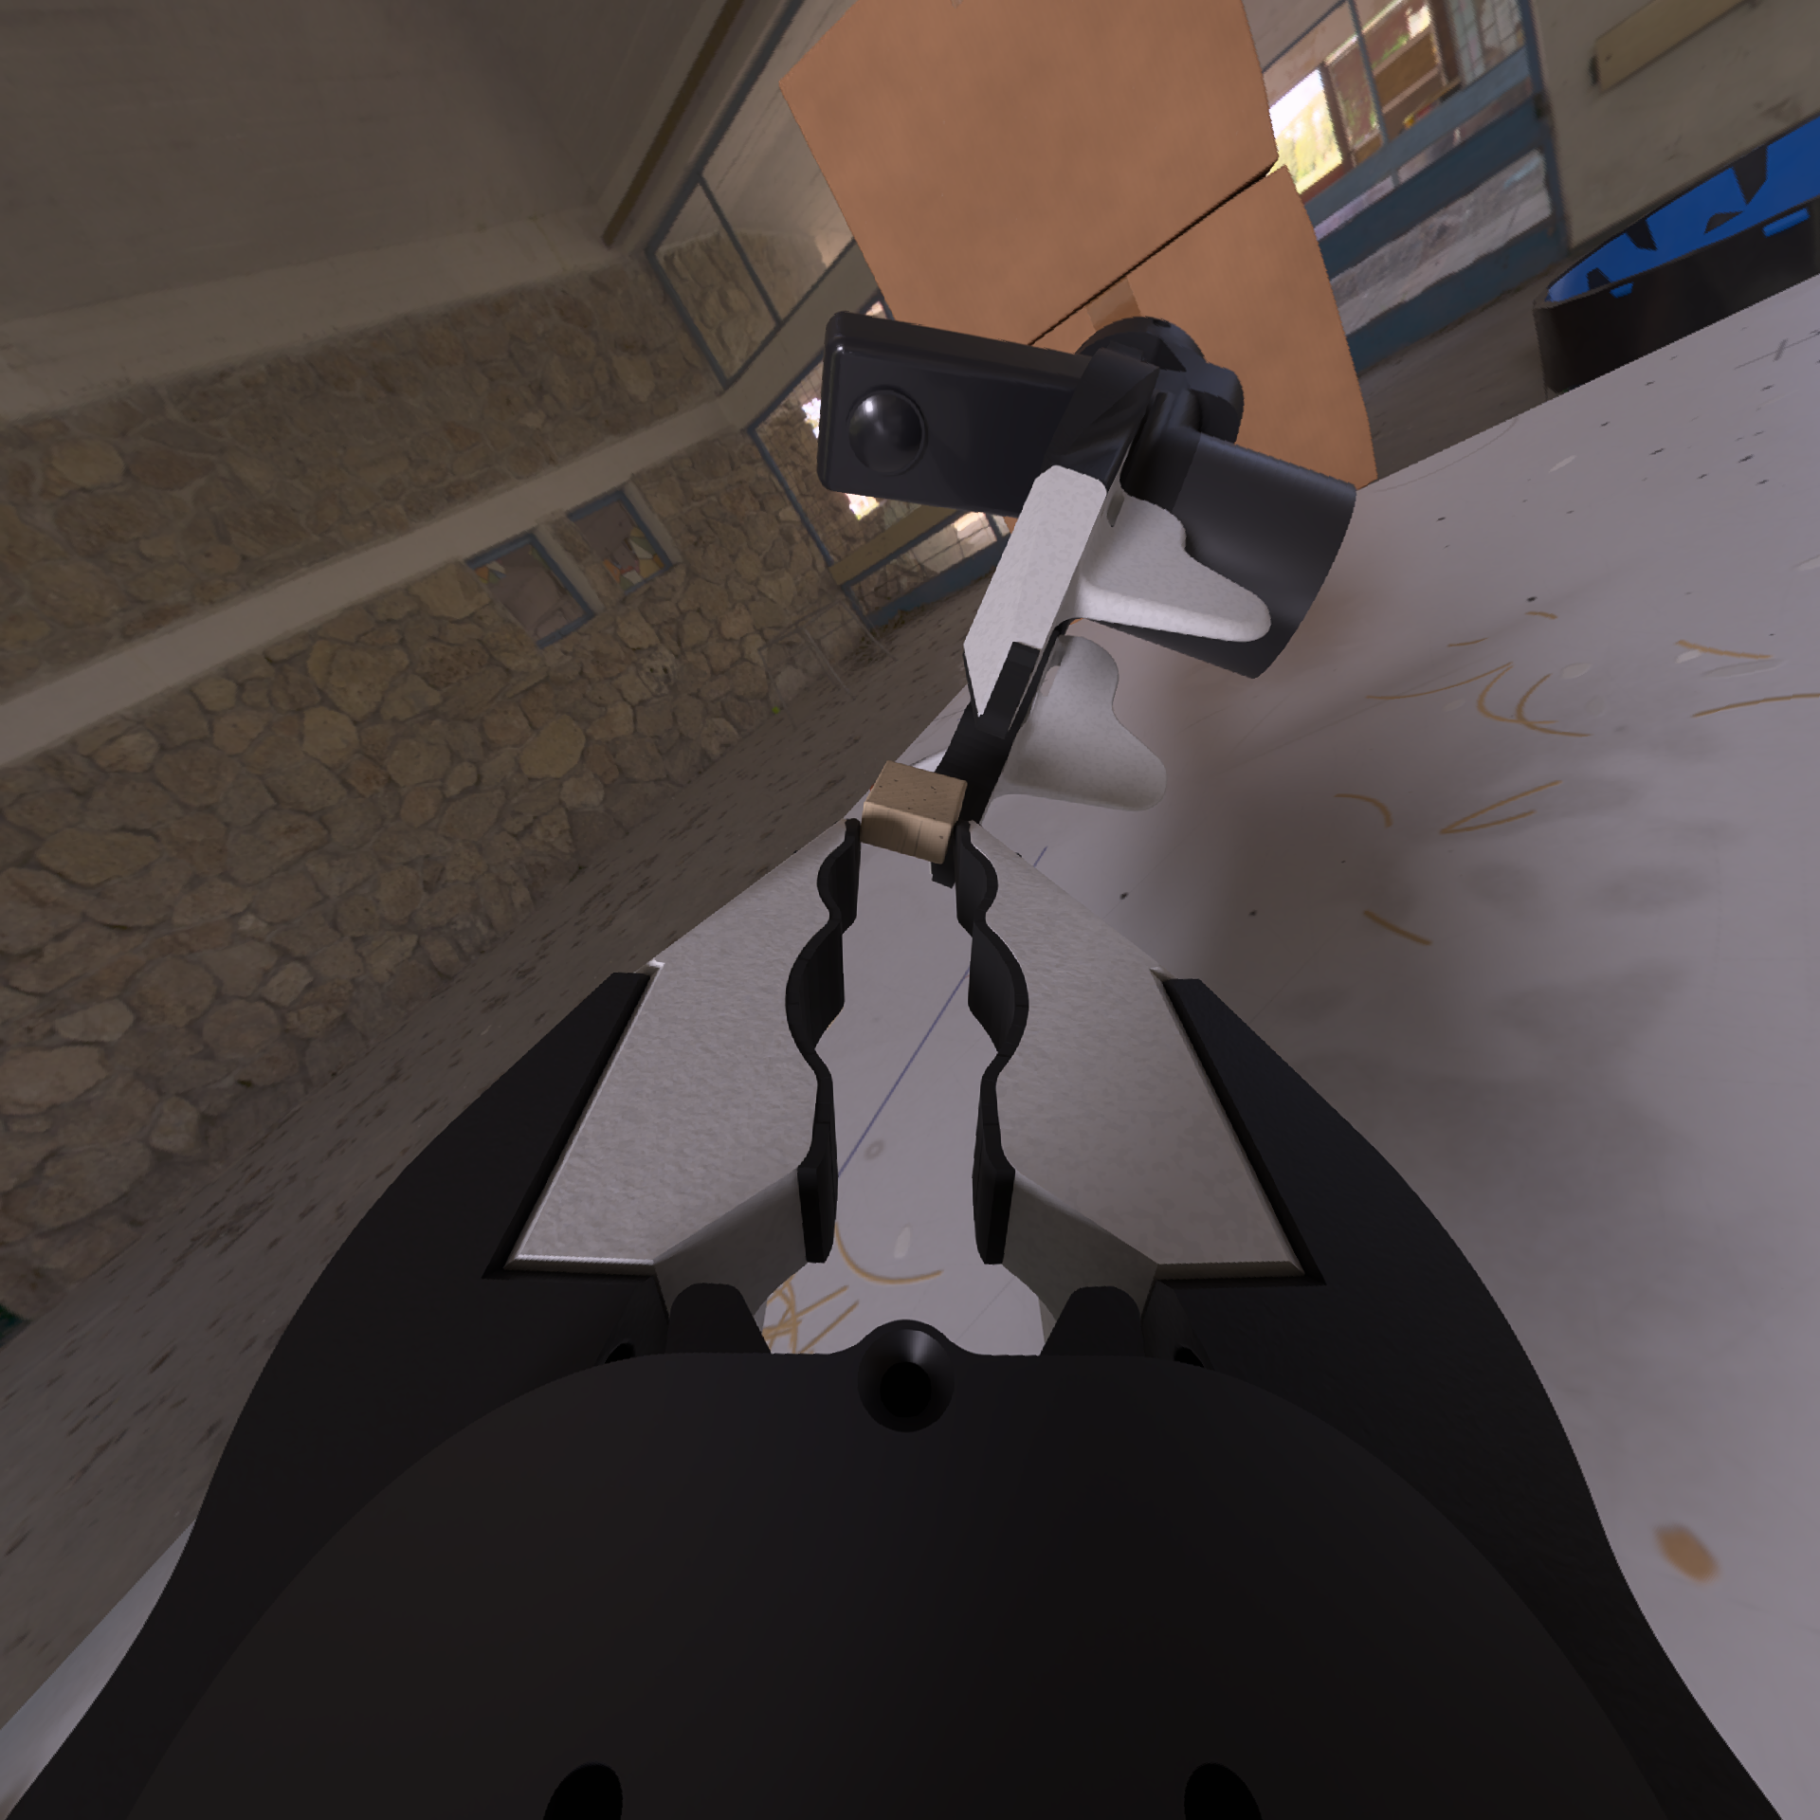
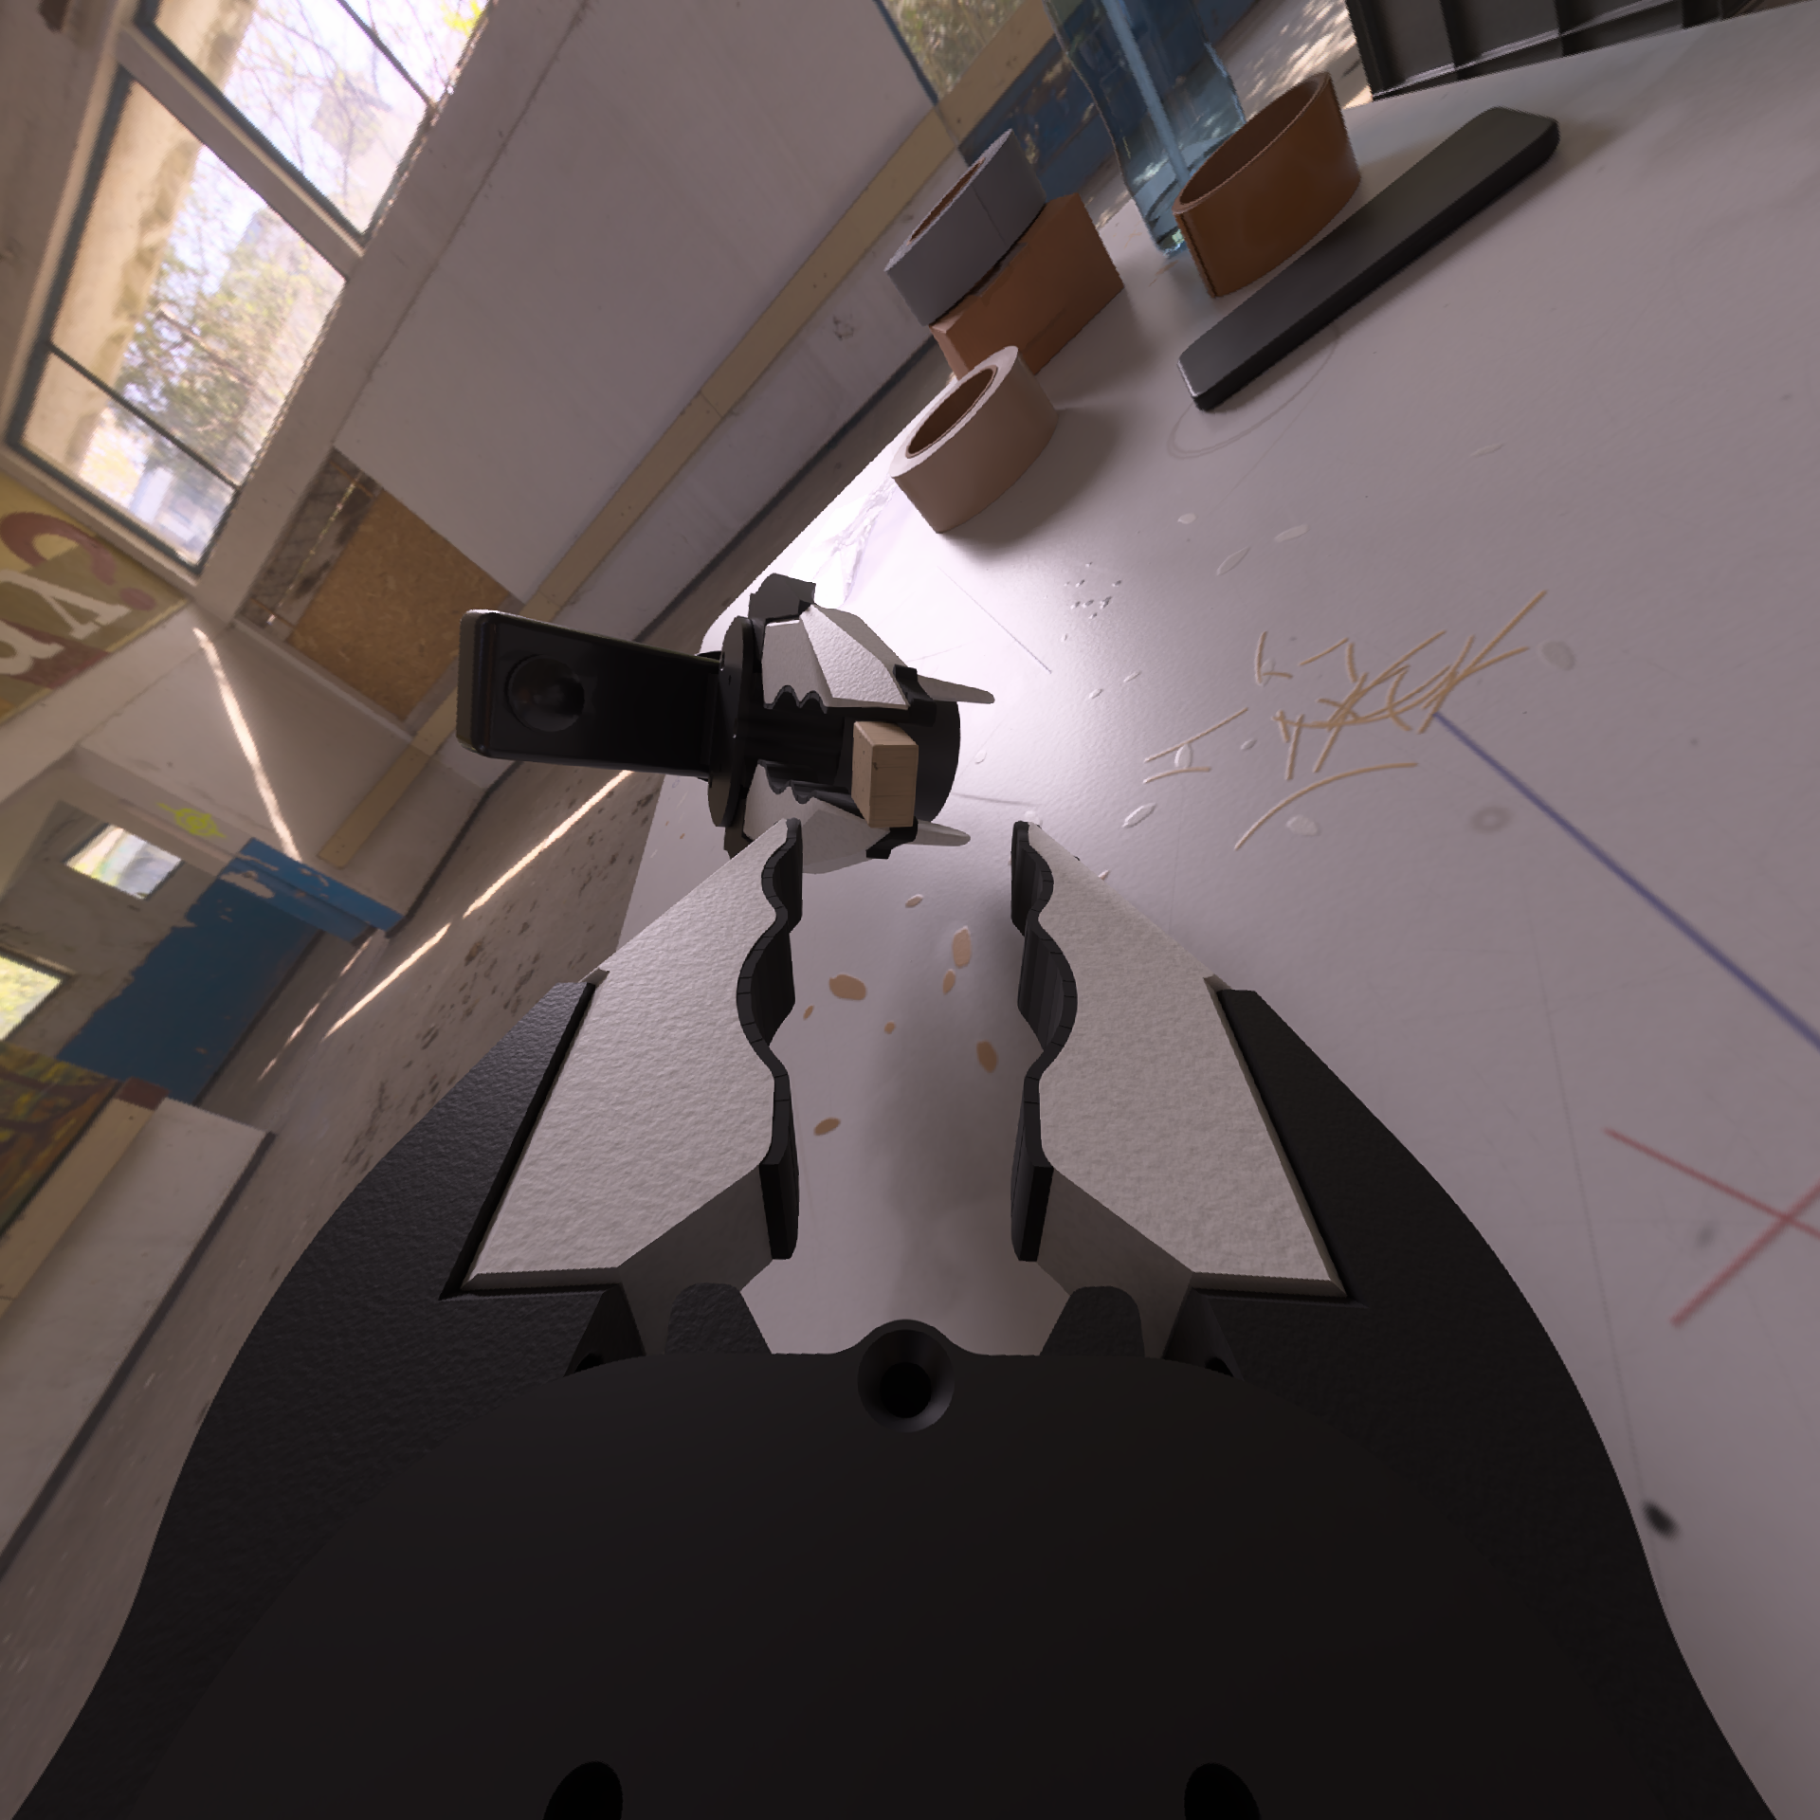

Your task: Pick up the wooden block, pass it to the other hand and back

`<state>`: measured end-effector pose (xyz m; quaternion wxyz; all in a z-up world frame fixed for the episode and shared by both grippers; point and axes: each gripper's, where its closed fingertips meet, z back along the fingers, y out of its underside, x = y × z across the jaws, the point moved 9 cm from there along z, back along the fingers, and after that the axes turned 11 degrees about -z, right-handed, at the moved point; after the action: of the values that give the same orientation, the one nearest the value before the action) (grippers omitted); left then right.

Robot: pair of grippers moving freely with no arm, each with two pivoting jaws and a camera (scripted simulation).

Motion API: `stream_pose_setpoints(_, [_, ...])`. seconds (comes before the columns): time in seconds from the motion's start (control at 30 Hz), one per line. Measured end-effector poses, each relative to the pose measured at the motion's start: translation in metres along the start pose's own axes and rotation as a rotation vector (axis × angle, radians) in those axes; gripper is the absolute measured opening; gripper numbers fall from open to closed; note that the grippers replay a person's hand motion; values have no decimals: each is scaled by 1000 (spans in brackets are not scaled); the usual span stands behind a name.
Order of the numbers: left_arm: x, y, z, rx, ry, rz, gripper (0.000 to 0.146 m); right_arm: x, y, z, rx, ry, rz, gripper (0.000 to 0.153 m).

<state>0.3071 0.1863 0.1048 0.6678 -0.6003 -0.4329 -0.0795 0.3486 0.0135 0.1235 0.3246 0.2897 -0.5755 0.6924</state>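
The wooden block [image 1: 908,815] is a small pale cube. My left gripper [image 1: 906,839] is shut on it at the fingertips and holds it in the air above the white table [image 1: 1477,985]. In the right wrist view the block [image 2: 883,780] sits between the left gripper's fingers [image 2: 847,680], just beyond my right gripper [image 2: 906,842]. The right gripper is open and empty, with its jaws wide apart, pointed at the block and short of it. The right gripper's black body [image 1: 945,423] faces me in the left wrist view.
At the table's far side stand a beige tape roll [image 2: 980,433], a grey roll [image 2: 960,231] on a brown box [image 2: 1044,286], a brown ring [image 2: 1270,187] on a black slab [image 2: 1379,256] and a blue clear container [image 2: 1142,108]. A cardboard panel [image 1: 1034,158] and a black-and-blue round object [image 1: 1674,266] stand behind.
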Motion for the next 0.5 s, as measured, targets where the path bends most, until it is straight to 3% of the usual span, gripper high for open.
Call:
stream_pose_setpoints(0.4, [-3,-4,2,-59,22,-7,19,4,-1,-7,23,-118,-53,41])
stream_pose_setpoints(0.5, [-4,-5,2,-61,30,-14,19,4,0,-8,31,-123,-48,26])
